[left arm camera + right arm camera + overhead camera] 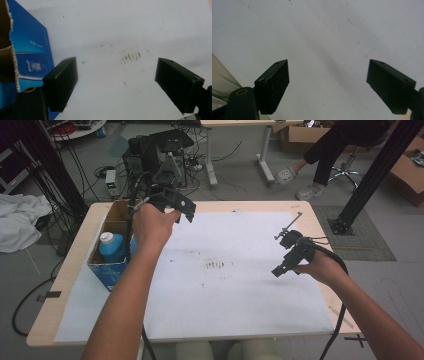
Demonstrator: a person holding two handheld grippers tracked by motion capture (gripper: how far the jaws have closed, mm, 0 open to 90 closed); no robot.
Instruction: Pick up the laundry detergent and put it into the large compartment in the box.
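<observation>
Left gripper (116,82) wide open — box (32,52) perhaps close.

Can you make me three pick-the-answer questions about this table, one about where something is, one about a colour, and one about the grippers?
1. Where is the cardboard box?
A. at the table's left edge
B. in the middle of the sheet
C. under the right hand

2. What colour is the bottle in the box?
A. red
B. blue with a white cap
C. green

3. How are the jaws of the left gripper?
A. shut on the bottle
B. shut on nothing
C. wide apart, with nothing between them

Answers: 1 A, the high view shows the box at the left edge. 2 B, the blue body and white cap stick up. 3 C, between the jaws there is just the white sheet.
</observation>
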